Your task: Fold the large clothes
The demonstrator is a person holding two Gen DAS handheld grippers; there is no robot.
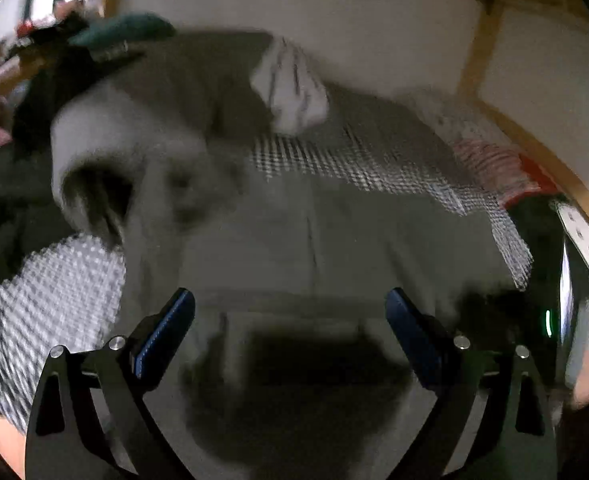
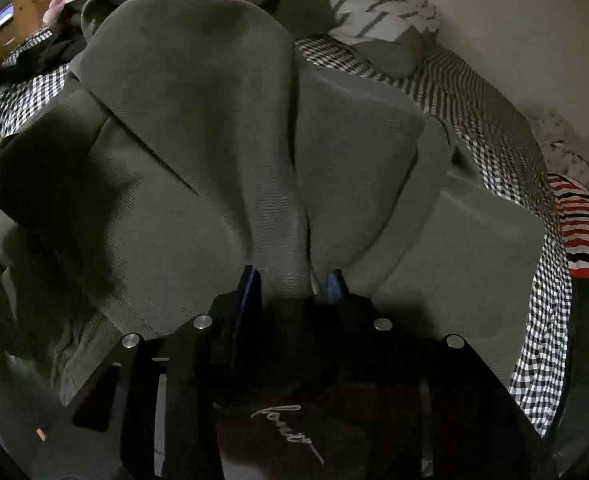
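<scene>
Mid-fold, I'd say, not close to done. Right gripper (image 2: 292,286) is clamped narrow on a bunched ridge of the grey garment (image 2: 198,128); cloth fills the gap between the blue pads at lower centre of the right wrist view and fans upward from there. Left gripper (image 1: 290,314) has its jaws wide apart with nothing between them, hanging over the same grey garment (image 1: 294,240) in the lower middle of the left wrist view; that view is motion-blurred, so fine detail is lost. The garment lies rumpled on a black-and-white checked bedcover (image 2: 542,320), with one flap doubled over near the centre and a bulky dark fold at the left. Judgement: at most one partial fold is in, edges aren't squared, and more folds plus flattening remain. Other laundry waits: a white item with grey stripes (image 2: 378,12) at upper right, a red, white and black striped piece (image 2: 586,236) at the right edge, and a dark pile with something teal (image 1: 126,30) at upper left of the left view. Writing: a white cursive scrawl (image 2: 286,422) on dark material near the bottom centre of the right view, not legible; no brand readable elsewhere
</scene>
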